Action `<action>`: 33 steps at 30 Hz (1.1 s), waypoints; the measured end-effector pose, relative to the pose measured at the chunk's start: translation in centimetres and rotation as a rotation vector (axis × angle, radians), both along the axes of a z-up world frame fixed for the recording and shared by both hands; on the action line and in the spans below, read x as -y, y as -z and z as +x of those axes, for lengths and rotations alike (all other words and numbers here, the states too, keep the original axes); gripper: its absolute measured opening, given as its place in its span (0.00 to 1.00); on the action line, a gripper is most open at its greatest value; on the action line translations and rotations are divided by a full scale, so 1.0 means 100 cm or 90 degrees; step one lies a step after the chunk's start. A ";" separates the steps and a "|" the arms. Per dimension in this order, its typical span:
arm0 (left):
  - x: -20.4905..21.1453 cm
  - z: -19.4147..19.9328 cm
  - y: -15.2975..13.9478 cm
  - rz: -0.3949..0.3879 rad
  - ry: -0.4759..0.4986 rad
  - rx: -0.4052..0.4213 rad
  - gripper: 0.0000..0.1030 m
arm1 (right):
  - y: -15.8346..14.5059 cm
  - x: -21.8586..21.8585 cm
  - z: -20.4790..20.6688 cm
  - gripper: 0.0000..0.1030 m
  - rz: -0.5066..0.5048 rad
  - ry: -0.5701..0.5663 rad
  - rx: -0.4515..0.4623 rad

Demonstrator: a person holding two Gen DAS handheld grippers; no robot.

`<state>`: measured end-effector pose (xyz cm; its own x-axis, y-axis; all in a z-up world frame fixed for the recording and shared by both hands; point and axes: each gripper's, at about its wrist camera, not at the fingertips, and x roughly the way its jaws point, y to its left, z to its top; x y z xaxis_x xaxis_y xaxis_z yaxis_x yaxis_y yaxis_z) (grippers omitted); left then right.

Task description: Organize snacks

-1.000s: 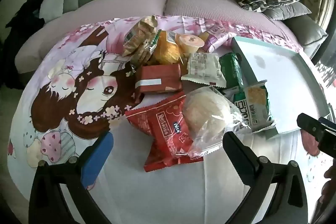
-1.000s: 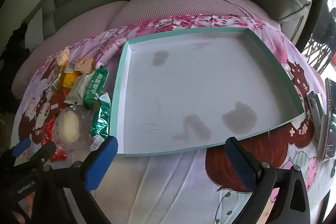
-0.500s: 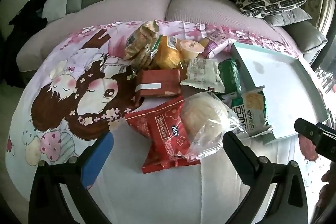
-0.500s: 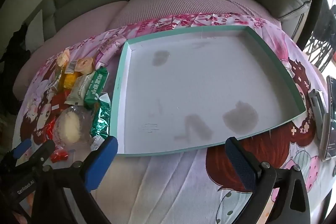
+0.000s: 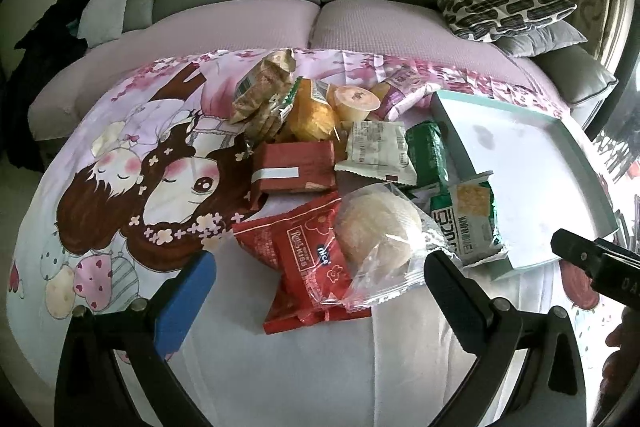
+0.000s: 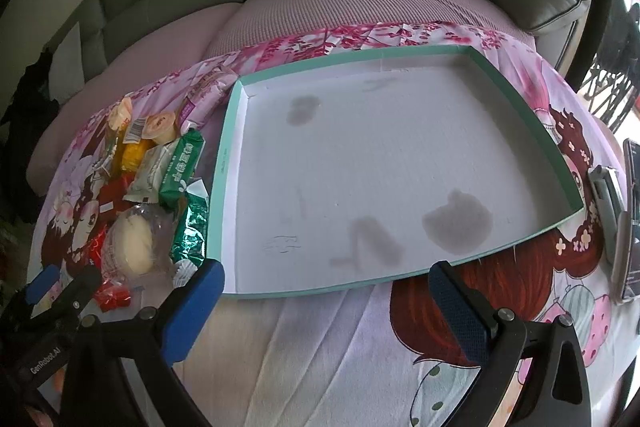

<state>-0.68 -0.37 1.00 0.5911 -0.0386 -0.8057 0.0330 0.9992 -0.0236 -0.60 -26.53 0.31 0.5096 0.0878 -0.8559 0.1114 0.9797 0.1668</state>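
Left gripper point(image 5: 320, 281) hovered, jaws apart, bagged bun point(image 5: 378, 233) dead ahead between them; right gripper point(image 6: 326, 289), jaws apart too, faced the empty tray point(image 6: 400, 163).

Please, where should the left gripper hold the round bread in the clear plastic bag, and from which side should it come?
Probably the loose crimped bag end, not the soft round bread in the clear plastic bag. That flat flap points toward the open left gripper, so come straight from the near side.

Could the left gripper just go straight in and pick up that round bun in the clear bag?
Probably yes. The left gripper is open, and the bagged bun lies right ahead between its fingers, on top of the red packet, with nothing covering it.
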 end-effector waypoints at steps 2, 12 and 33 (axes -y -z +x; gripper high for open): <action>0.000 0.000 0.000 -0.001 0.000 0.000 1.00 | 0.000 0.001 0.000 1.00 0.002 0.001 0.000; -0.002 0.000 -0.002 -0.011 -0.009 0.008 1.00 | 0.000 0.003 0.000 1.00 0.009 0.006 0.001; -0.004 0.000 -0.004 -0.016 -0.017 0.013 1.00 | 0.003 0.007 -0.001 1.00 0.011 0.012 -0.001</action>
